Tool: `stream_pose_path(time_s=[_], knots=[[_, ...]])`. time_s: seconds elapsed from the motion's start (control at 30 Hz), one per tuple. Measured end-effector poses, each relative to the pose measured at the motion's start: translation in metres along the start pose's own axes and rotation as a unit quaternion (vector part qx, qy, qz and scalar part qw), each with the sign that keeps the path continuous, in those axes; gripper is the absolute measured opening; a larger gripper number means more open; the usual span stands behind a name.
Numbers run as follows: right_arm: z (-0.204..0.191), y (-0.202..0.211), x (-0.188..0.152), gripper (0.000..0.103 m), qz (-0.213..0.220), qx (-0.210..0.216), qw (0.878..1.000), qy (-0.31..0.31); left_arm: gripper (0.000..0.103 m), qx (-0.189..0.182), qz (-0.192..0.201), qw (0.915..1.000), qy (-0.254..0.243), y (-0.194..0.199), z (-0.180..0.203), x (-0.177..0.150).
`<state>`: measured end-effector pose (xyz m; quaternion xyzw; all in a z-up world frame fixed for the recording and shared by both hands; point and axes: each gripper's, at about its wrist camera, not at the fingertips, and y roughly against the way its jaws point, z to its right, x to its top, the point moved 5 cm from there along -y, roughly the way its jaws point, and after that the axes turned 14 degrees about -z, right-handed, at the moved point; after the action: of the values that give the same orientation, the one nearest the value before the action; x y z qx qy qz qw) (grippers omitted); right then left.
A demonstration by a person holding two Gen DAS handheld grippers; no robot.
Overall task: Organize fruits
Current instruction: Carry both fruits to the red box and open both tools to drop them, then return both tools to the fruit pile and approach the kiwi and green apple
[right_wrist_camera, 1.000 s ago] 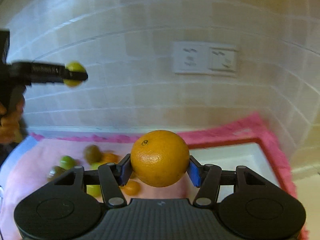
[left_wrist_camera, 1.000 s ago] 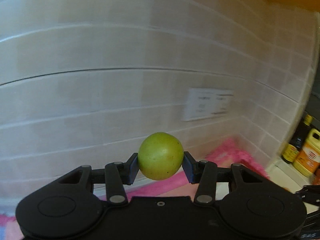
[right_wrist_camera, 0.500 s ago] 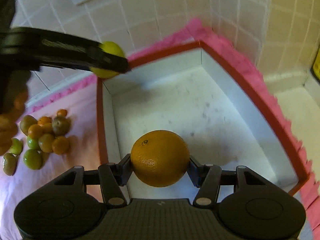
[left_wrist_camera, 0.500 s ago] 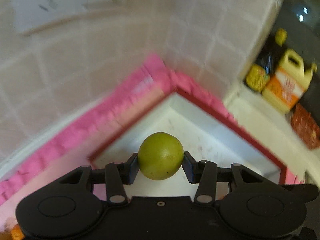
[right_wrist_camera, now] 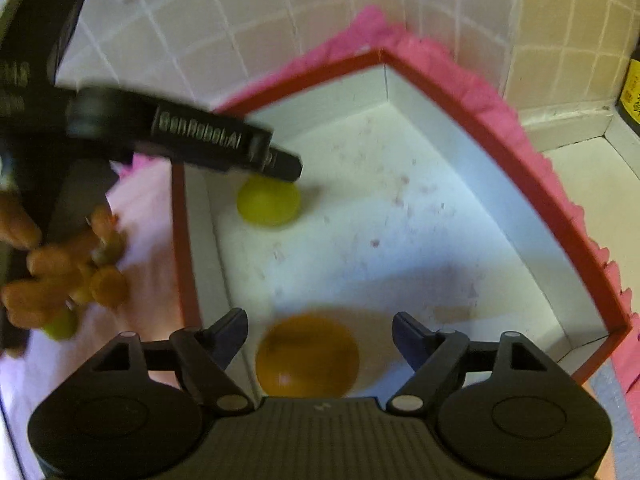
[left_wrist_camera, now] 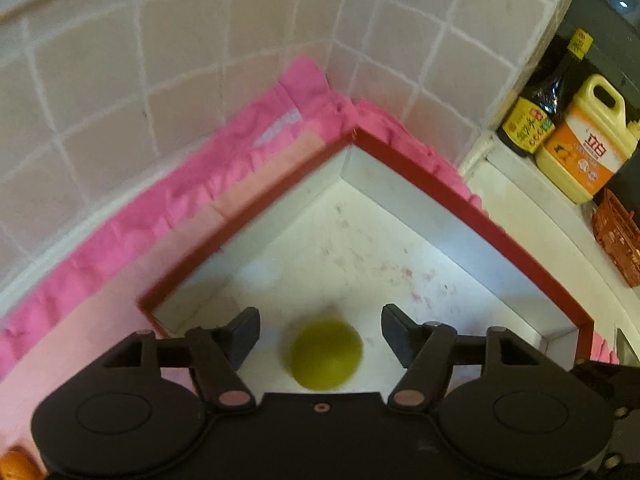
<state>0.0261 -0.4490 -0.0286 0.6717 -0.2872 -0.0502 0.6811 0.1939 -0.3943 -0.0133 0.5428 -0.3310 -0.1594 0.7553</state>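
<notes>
A red-rimmed box (left_wrist_camera: 452, 200) with a white inside lies on a pink cloth (left_wrist_camera: 168, 208). My left gripper (left_wrist_camera: 320, 332) is open above the box; a blurred green fruit (left_wrist_camera: 325, 354) is free between its fingers, below them. My right gripper (right_wrist_camera: 320, 336) is open too, with a blurred orange (right_wrist_camera: 307, 356) loose below it inside the box (right_wrist_camera: 500, 132). In the right wrist view the green fruit (right_wrist_camera: 268, 202) sits under the left gripper's finger (right_wrist_camera: 224, 144), near the box's left wall.
Several small orange and green fruits (right_wrist_camera: 100, 276) lie on the cloth left of the box. A dark sauce bottle (left_wrist_camera: 540, 108), a yellow jug (left_wrist_camera: 584, 140) and an orange basket (left_wrist_camera: 618, 240) stand on the ledge to the right. Tiled walls close the corner.
Both grippers have opened over the box and let go of their fruit: the green fruit and the orange have dropped from between the fingers into the box.
</notes>
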Motion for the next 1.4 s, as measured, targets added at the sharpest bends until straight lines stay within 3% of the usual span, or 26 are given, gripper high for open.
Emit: stream_pose_path(time_s=[0.4,0.53,0.63,0.83,1.03,1.17,1.3,1.4], knots=[[-0.035,0.051,0.018,0.081,0.055,0.014,0.998,0.027,0.08,0.098,0.068,0.9928,0.011,0.09,-0.039,-0.01],[-0.065,0.06,0.021,0.081,0.061,0.024,0.996,0.06,0.08,0.135,0.082,0.9863,0.048,0.13,-0.07,-0.025],[-0.087,0.066,0.021,0.081,0.067,0.029,0.994,0.085,0.08,0.141,0.092,0.9822,0.083,0.16,-0.097,-0.042],[-0.141,0.068,0.021,0.081,0.068,0.037,0.987,0.142,0.08,0.142,0.091,0.9757,0.141,0.214,-0.154,-0.091],[-0.192,0.058,0.016,0.083,0.045,0.077,0.979,0.183,0.08,0.2,0.073,0.9672,0.139,0.251,-0.194,-0.153],[-0.212,0.036,0.01,0.083,0.005,0.124,0.977,0.176,0.08,0.204,0.048,0.9681,0.137,0.255,-0.211,-0.194],[-0.232,0.01,0.002,0.083,-0.018,0.124,0.975,0.185,0.08,0.194,0.031,0.9711,0.136,0.247,-0.22,-0.23],[-0.241,-0.006,-0.003,0.083,-0.043,0.156,0.972,0.172,0.08,0.182,0.023,0.9733,0.137,0.233,-0.224,-0.252]])
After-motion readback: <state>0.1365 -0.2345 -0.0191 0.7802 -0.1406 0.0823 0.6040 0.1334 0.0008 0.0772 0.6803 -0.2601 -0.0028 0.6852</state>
